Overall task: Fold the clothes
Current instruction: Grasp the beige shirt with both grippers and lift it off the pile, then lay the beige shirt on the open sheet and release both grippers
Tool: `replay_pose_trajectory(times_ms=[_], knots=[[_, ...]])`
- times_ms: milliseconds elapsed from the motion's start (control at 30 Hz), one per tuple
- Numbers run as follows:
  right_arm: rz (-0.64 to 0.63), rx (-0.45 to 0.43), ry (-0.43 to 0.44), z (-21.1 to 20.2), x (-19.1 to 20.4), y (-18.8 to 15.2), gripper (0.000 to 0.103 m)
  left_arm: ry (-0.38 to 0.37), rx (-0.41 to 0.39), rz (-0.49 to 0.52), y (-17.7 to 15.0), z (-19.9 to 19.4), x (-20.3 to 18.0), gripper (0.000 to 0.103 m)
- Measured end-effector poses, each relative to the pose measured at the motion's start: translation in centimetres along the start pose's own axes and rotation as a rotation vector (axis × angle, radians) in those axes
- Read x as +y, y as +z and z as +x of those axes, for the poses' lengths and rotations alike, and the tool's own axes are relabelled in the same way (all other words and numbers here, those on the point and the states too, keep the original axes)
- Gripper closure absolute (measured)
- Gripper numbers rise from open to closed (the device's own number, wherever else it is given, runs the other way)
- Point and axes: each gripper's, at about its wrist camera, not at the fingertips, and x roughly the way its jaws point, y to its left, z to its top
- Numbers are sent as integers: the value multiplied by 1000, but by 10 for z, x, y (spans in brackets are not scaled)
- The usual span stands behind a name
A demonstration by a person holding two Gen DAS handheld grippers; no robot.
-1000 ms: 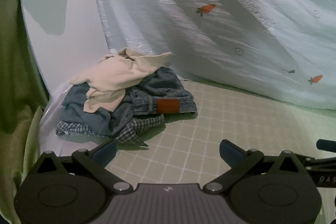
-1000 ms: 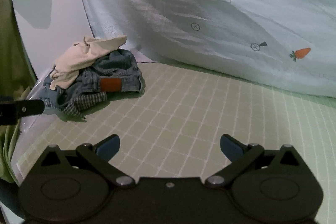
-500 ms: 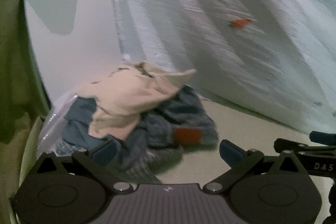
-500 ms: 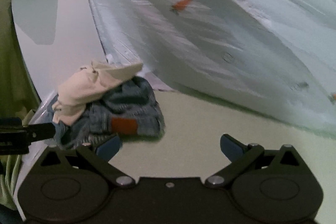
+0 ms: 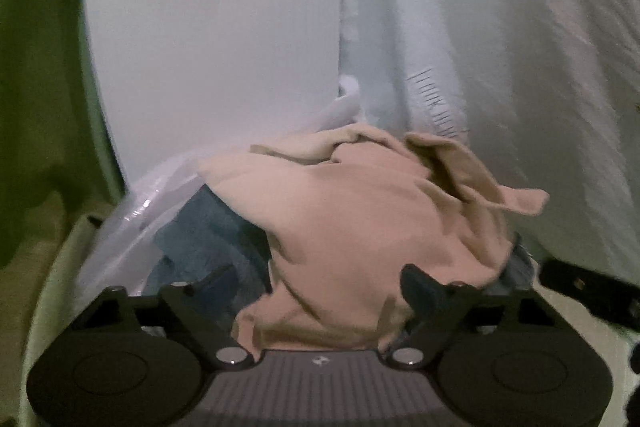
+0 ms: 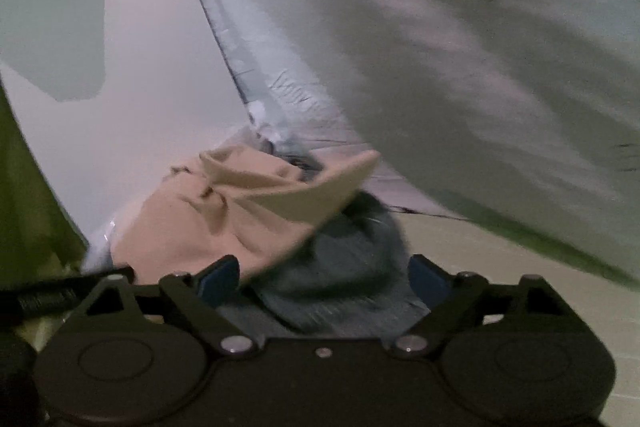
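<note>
The clothes pile (image 5: 304,247) was the landmark: it sat at the foot of a white wall panel (image 5: 208,75), w/ a pale sheet printed w/ carrots (image 6: 460,75) hanging just beside it on the right. On top of the pile lay a beige garment (image 5: 360,227), crumpled, one flap sticking out to the right. Under it was blue denim (image 6: 348,267), and clear plastic (image 5: 132,211) showed at the pile's left edge, against the wall panel. Green fabric (image 5: 36,87) hung further left of the pile. The left gripper (image 5: 320,291) was right at the pile's near side, jaws closing, beige cloth betw. them and bunched over the gripper body; the right-hand pad was clear to see and not pressing on the cloth, the left-hand pad hidden behind the fabric, so no grip seen yet. The right gripper (image 6: 324,279) was at the pile's near side too, jaws closing w/ the denim hump betw. them and the beige edge touching or just beside its left pad (image 6: 222,273); pads not visibly clamped on anything. In the left wrist view the right gripper's finger showed as a dark bar right of the pile; in the right wrist view the left gripper's finger showed left of the pile. A pale checked mat (image 6: 520,267) lay right of the pile. Both views were blurred.
</note>
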Motion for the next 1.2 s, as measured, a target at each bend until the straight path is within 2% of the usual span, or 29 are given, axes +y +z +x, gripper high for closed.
replay_pose_trajectory(times_ms=[67,167,233,267,300,333,367,467,600,733,900,1000,1200], knots=[[34,23,24,26,5,9,16,-28,22,-29,4,13,4,33],[77,42,50,52,8,15,32,-60,20,-44,4,18,2,48],[106,39,92,59,8,17,59,-53,1,-13,3,13,-4,60],[115,37,108,60,8,17,82,-49,-10,8,3,10,-7,67],[99,22,111,56,9,16,90,-44,-22,24,3,7,-10,70],[75,2,111,50,11,15,98,-38,-35,32,3,1,-12,78],[51,-18,111,44,13,13,98,-36,-48,33,4,-4,-13,85],[5,-72,105,14,13,8,99,-38,-92,29,9,-26,-17,93],[-3,-152,94,-39,0,-2,99,-81,-140,48,10,-63,-30,97],[39,-235,52,-102,-26,-21,99,-150,-169,112,-3,-106,-59,102],[125,-326,-29,-182,-74,-56,99,-303,-206,234,-41,-175,-118,103],[139,-356,-135,-229,-114,-80,99,-366,-188,272,-69,-200,-153,103],[251,-345,-408,-302,-231,-125,99,-406,-50,187,-123,-216,-189,102]])
